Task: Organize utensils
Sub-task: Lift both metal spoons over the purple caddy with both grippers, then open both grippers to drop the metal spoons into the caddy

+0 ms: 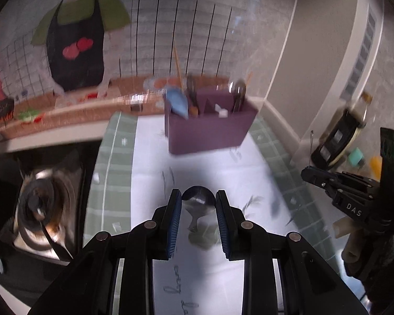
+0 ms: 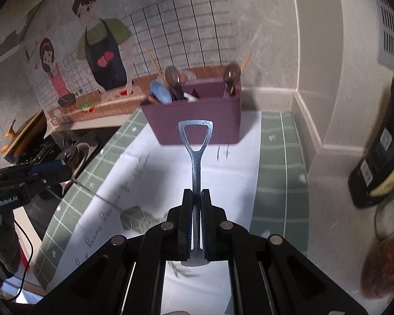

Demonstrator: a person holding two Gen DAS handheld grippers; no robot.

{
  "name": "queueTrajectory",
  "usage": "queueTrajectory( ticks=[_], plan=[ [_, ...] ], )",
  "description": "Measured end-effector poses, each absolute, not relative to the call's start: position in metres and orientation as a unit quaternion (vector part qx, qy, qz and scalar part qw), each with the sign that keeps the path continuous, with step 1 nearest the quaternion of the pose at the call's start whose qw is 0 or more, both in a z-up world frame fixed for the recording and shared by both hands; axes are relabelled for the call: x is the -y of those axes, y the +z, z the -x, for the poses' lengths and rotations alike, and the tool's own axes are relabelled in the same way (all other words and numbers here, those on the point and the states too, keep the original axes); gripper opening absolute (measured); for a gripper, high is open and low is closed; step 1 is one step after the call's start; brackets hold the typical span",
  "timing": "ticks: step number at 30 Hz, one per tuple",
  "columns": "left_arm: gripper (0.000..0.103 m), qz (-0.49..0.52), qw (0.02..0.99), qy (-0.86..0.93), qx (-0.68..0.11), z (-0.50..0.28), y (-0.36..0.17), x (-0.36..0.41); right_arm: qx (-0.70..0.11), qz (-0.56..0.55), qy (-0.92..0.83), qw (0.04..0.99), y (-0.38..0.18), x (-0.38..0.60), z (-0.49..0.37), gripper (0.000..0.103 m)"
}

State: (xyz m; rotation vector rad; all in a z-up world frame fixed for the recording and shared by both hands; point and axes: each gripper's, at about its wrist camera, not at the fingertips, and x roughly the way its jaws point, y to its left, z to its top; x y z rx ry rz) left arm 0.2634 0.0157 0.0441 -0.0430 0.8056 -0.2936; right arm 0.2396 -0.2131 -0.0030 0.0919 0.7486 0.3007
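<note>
A purple utensil caddy (image 1: 210, 131) stands at the far end of the white mat and also shows in the right wrist view (image 2: 197, 115). It holds a blue spoon (image 1: 177, 102), dark spoons and wooden chopsticks. My left gripper (image 1: 198, 197) is shut on the bowl of a metal spoon (image 1: 198, 202), above the mat. My right gripper (image 2: 196, 197) is shut on a metal shovel-handled utensil (image 2: 196, 152), whose handle points at the caddy. The right gripper also shows at the right edge of the left wrist view (image 1: 315, 173).
A white paper mat (image 2: 223, 173) lies on a green checked cloth (image 2: 281, 157). A stove burner (image 1: 39, 204) sits to the left. A dark bottle (image 2: 380, 152) stands at the right by the wall corner. A cartoon poster covers the back wall.
</note>
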Motion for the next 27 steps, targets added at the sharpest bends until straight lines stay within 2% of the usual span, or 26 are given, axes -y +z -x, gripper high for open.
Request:
queueTrajectory(
  ticks=[3, 7, 10, 13, 17, 27],
  plan=[
    [0.027, 0.023, 0.921, -0.155, -0.357, -0.279, 0.091, -0.019, -0.34, -0.042, 0.153, 0.927, 0.028, 0.216, -0.254, 0.006],
    [0.027, 0.035, 0.929, -0.18, -0.321, -0.317, 0.157, -0.015, -0.27, -0.029, 0.156, 0.95, 0.105, 0.216, -0.281, 0.006],
    [0.027, 0.027, 0.935, -0.179, -0.306, -0.347, 0.179, -0.007, -0.23, -0.027, 0.153, 0.961, 0.149, 0.216, -0.307, 0.006],
    [0.028, 0.029, 0.932, -0.177, -0.314, -0.384, 0.176, 0.0, -0.212, -0.028, 0.146, 0.966, 0.164, 0.216, -0.337, 0.006],
    [0.028, 0.038, 0.926, -0.179, -0.33, -0.422, 0.148, 0.006, -0.216, -0.033, 0.146, 0.965, 0.147, 0.215, -0.37, 0.006],
    [0.03, 0.059, 0.89, -0.17, -0.42, -0.475, 0.052, 0.021, -0.285, -0.036, 0.148, 0.946, 0.047, 0.201, -0.433, 0.006]
  ],
)
